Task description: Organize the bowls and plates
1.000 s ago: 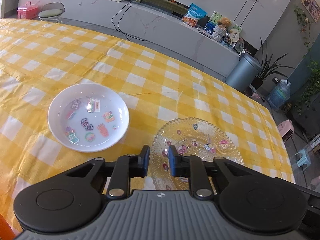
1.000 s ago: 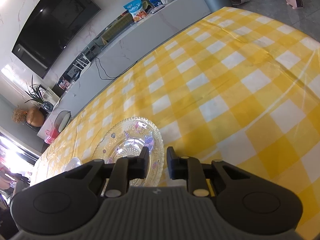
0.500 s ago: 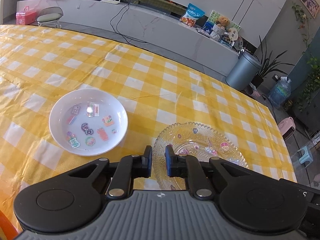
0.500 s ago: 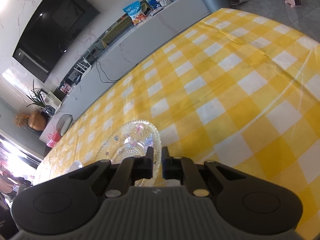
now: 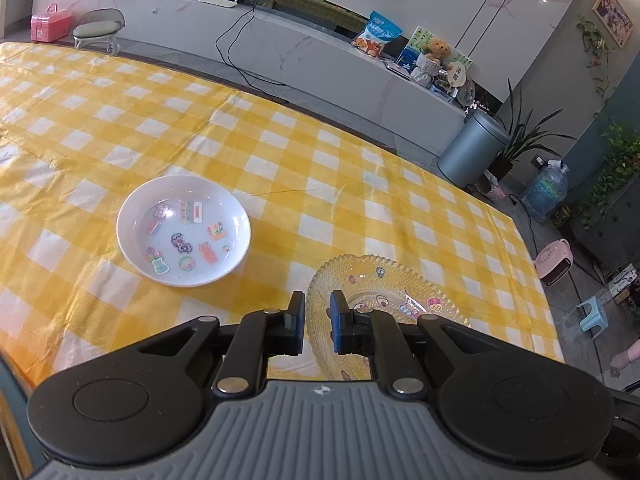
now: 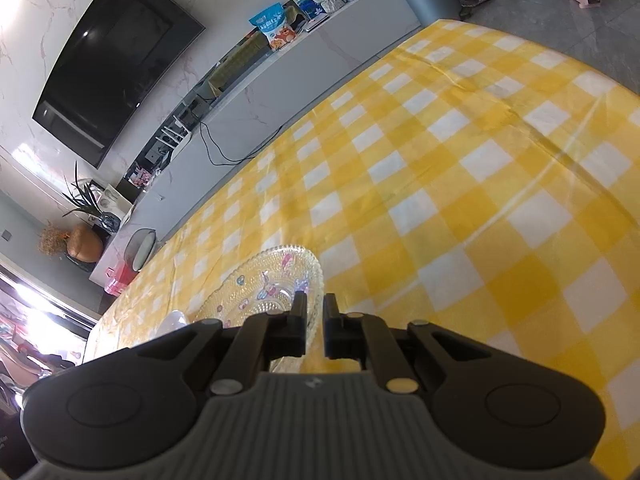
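Left wrist view: the left gripper (image 5: 318,314) hovers, jaws slightly apart, over the rim of a clear glass plate (image 5: 394,294) on a yellow checked tablecloth (image 5: 280,152) — a white bowl (image 5: 183,230) sits nearby. The right gripper (image 6: 315,314) straddles the plate's edge; whether it is clamped, I cannot tell.
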Motion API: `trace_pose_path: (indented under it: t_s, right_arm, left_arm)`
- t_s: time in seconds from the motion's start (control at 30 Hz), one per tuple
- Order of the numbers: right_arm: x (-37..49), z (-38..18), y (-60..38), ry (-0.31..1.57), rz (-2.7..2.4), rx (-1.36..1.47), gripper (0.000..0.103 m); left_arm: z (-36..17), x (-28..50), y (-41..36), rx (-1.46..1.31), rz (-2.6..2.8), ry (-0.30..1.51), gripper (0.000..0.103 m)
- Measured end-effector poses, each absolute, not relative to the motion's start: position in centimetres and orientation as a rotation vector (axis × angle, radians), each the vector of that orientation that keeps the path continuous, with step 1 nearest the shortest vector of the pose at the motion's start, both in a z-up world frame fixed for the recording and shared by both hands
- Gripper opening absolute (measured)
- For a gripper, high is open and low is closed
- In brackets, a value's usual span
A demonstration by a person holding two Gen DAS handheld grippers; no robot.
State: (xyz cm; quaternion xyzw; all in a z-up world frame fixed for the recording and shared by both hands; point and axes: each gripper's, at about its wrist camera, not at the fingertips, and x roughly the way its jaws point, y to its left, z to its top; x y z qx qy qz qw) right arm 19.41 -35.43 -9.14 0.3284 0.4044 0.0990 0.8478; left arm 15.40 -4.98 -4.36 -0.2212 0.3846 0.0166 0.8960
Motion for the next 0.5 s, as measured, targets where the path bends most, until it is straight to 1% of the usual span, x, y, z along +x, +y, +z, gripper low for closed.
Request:
trace_pose_path:
  t_s: [0.5]
  right_arm:
    - [14.5, -7.8, -36.9, 0.896, 0.200, 0.715, 0.006]
  left_arm:
    - [-3.2, 10.9, -5.6, -0.472, 0.007, 0.805, 0.014]
